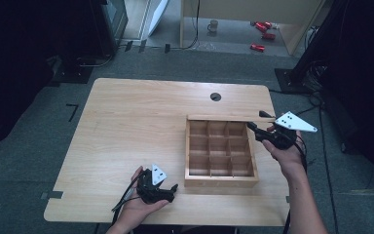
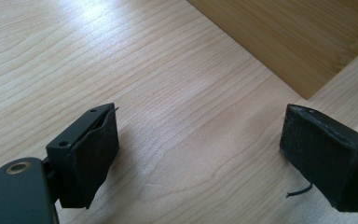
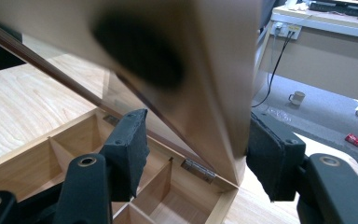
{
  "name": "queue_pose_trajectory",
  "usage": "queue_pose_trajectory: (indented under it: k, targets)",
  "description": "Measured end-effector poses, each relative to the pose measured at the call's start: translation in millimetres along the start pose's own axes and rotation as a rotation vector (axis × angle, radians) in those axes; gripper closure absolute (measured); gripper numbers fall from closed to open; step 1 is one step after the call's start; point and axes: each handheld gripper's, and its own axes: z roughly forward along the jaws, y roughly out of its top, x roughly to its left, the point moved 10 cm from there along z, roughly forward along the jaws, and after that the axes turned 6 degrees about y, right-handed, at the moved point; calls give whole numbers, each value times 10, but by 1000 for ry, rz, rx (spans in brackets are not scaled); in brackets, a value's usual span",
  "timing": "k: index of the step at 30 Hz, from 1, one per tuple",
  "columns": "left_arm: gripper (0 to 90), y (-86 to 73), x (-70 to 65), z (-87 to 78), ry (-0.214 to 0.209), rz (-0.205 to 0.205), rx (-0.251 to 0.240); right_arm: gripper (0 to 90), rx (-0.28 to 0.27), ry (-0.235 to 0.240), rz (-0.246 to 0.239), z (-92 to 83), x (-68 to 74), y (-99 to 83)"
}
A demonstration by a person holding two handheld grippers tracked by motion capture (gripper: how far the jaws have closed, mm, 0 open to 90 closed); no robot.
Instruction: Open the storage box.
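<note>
I count one wooden box (image 1: 221, 181) on the table (image 1: 126, 122), nine compartments, lid (image 3: 205, 70) raised. My right gripper (image 3: 198, 158) straddles the lid's corner, one pad touching its edge, the other just clear. My left gripper (image 2: 200, 154), spread and empty, rests near the box's front corner

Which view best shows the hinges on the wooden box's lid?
The right gripper view: a metal hinge shows close up where the lid meets the box. High view: hinges too small to make out. Left gripper view: a box wall.
</note>
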Motion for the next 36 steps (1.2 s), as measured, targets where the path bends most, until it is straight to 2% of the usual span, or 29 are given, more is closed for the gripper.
queue_pose_trajectory:
  k: [7, 15, 19, 28, 36]
  targets:
    - [120, -1, -2, 0, -2, 2, 2, 450, -11, 4, -5, 58, -63, 26]
    - [120, 1, -3, 2, -1, 2, 2, 537, 8, -12, -60, 106, -163, 84]
    - [120, 0, -1, 1, 0, 4, 3, 568, -1, 11, -53, 124, -216, 107]
    - [121, 4, -2, 4, 0, 3, 2, 636, 3, 32, -89, 194, -348, 174]
    - [128, 3, -3, 1, 1, 1, 1, 673, 19, 13, -65, 218, -415, 203]
